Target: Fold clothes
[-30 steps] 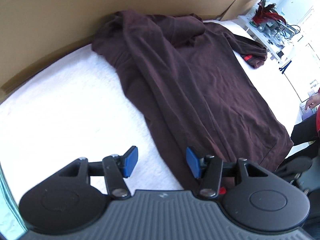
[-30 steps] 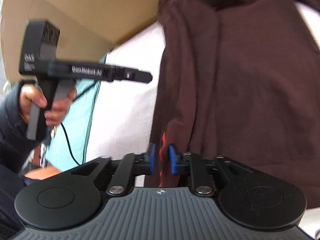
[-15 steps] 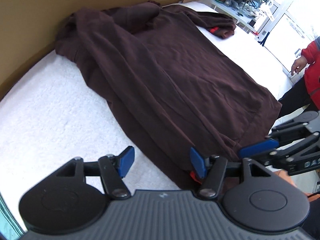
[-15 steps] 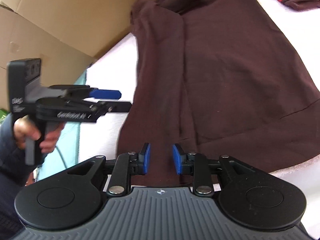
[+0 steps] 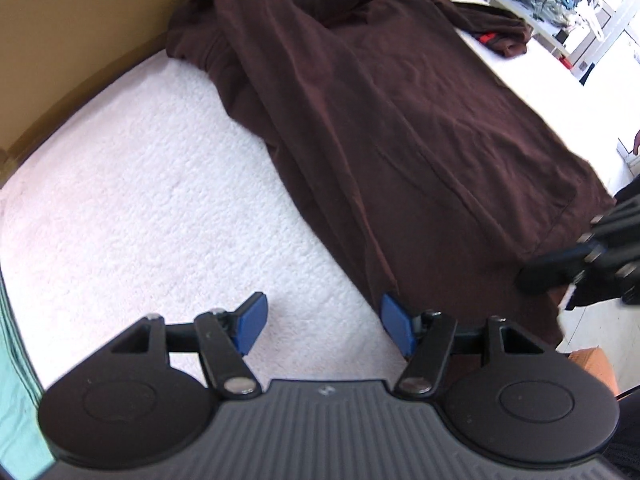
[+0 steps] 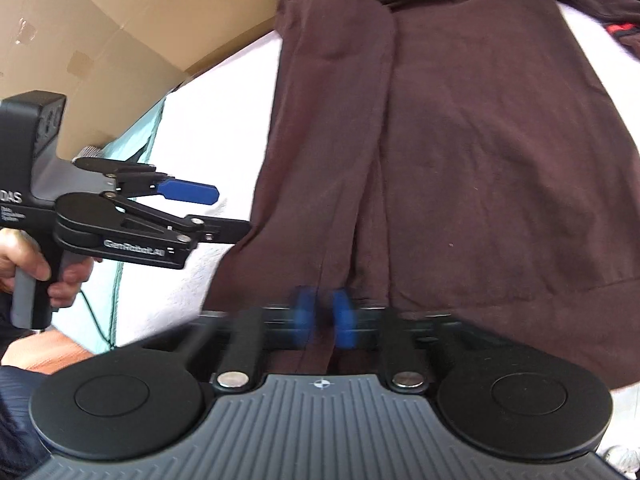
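Note:
A dark brown long-sleeved shirt [image 5: 400,120] lies spread on a white fluffy cover [image 5: 140,200], one side folded inward along its length. My left gripper [image 5: 324,328] is open over the cover at the shirt's near left corner, with only white cover between its blue pads. In the right wrist view it [image 6: 232,210] hovers just left of the shirt [image 6: 480,140]. My right gripper [image 6: 322,318] is blurred, its pads closing tight on a fold of the bottom hem. From the left wrist view it [image 5: 560,272] sits at the hem on the right.
Cardboard walls [image 5: 80,20] stand along the far and left sides. A sleeve with a red tag [image 5: 486,38] lies at the far right. A cluttered white table [image 5: 540,0] stands beyond. Teal cloth [image 6: 132,152] hangs at the cover's left edge. A hand [image 6: 40,268] holds the left gripper's handle.
The right gripper's pads opened a little, then came together on the hem. The left gripper widened slightly and came lower and closer to the shirt's near corner.

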The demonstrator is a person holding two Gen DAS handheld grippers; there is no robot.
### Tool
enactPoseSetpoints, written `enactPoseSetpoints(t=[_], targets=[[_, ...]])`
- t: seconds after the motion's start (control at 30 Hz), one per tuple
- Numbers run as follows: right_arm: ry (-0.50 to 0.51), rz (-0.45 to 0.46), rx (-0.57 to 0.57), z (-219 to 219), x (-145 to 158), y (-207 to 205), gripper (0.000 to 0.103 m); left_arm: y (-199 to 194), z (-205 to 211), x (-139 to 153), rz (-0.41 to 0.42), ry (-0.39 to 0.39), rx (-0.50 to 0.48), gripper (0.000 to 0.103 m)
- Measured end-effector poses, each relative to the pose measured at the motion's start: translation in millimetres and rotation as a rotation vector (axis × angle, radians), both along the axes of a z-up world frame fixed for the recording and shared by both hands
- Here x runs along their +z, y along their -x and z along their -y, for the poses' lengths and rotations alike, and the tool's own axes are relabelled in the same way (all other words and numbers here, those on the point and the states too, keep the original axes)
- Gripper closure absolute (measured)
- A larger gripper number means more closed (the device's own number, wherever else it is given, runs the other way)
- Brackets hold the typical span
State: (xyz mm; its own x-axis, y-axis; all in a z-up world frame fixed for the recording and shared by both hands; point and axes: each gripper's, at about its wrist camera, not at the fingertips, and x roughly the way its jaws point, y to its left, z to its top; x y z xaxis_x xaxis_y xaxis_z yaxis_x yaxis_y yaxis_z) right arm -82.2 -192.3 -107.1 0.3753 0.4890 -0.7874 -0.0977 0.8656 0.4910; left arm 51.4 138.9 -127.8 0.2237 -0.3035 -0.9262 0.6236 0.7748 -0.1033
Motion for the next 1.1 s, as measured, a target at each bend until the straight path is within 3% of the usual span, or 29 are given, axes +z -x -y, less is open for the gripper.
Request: enactPoseSetpoints(t=[0.17, 0.3, 0.37, 0.47, 0.53, 0.6, 0.67, 0.77, 0.9, 1.03, 1.1], targets=[[0.009, 0.075, 0.008, 20.0, 31.9, -1.8, 0.101, 15.9, 17.7, 4.8, 0.006, 0.013, -0.053, 0.029], [0.04, 0.011, 0.013, 32.0, 9.1, -7.6, 0.1, 18.9, 27.2, 1.3, 0.021, -0.023, -0.067, 0.032], [0.051, -0.049, 0.01, 35.2, -6.0, -12.4, 0.09, 14.0, 22.1, 12.3, 0.036, 0.002, -0.048, 0.038], [0.078, 0.004, -0.03, 42.9, 7.8, -5.1, 0.084, -7.9, 11.2, 41.7, 0.067, 0.133, 0.004, 0.037], [0.02, 0.064, -0.039, 50.8, 23.2, -3.9, 0.077, -30.1, 14.5, 50.4, 0.113, 0.178, 0.068, 0.034], [-0.013, 0.101, -0.028, 52.4, 31.3, -7.8, 0.069, -53.3, 20.7, 49.3, 0.22, 0.212, 0.142, 0.025], [-0.012, 0.129, 0.002, 48.2, 33.9, -14.0, 0.069, -78.8, 26.2, 42.1, 0.278, 0.252, 0.22, 0.029], [0.006, 0.126, 0.026, 38.3, 29.3, -20.9, 0.069, -114.2, 32.9, 26.7, 0.204, 0.293, 0.297, 0.047], [0.001, 0.107, 0.012, 37.4, 20.9, -19.8, 0.069, -132.0, 37.8, 11.0, 0.171, 0.296, 0.346, 0.05], [-0.009, 0.074, -0.017, 42.8, 14.0, -13.1, 0.069, -145.3, 21.9, 1.9, 0.097, 0.398, 0.421, 0.05], [-0.01, 0.06, -0.026, 44.3, 12.1, -12.2, 0.069, -152.1, 15.4, -2.6, 0.072, 0.438, 0.451, 0.064]])
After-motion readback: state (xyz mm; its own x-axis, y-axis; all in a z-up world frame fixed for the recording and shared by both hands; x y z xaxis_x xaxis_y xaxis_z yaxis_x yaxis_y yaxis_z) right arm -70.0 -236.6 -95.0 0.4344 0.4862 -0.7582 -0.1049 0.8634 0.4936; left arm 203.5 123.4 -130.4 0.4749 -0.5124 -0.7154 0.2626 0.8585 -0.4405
